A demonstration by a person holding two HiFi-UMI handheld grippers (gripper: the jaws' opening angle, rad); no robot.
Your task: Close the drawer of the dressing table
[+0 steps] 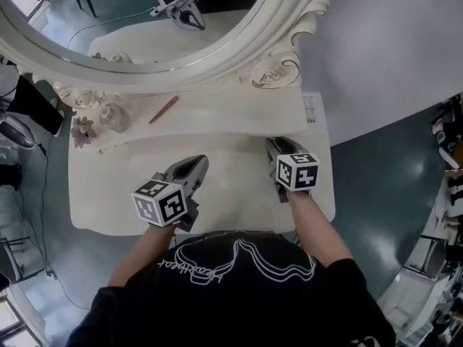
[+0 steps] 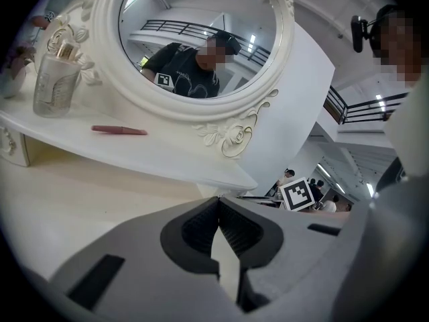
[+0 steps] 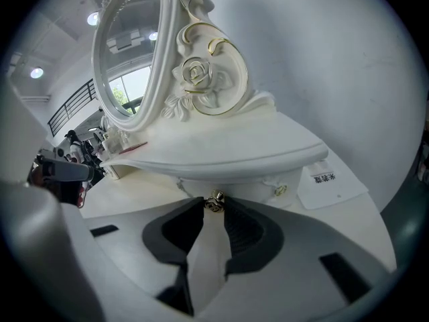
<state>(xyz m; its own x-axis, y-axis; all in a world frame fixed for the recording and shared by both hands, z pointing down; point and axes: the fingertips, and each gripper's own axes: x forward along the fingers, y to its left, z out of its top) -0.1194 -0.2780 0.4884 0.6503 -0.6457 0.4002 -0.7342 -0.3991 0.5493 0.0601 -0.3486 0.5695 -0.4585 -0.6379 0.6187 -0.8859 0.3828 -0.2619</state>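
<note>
The white dressing table (image 1: 239, 194) has a raised shelf (image 3: 228, 146) under its oval mirror (image 1: 145, 27). Below the shelf's right end sits a small drawer front (image 3: 244, 182) with a gold knob (image 3: 214, 202). My right gripper (image 3: 214, 204) points at it, and its fingertips are closed on that knob. In the head view the right gripper (image 1: 273, 145) reaches the shelf's front edge. How far the drawer stands out I cannot tell. My left gripper (image 1: 200, 162) hovers over the tabletop to the left with its tips together (image 2: 218, 200) and nothing in them.
On the shelf lie a pink pencil (image 1: 163, 110) and a glass bottle (image 1: 113, 116), with a dried flower (image 1: 82, 131) beside them. A printed paper label (image 3: 325, 178) lies at the table's right end. A grey wall stands behind.
</note>
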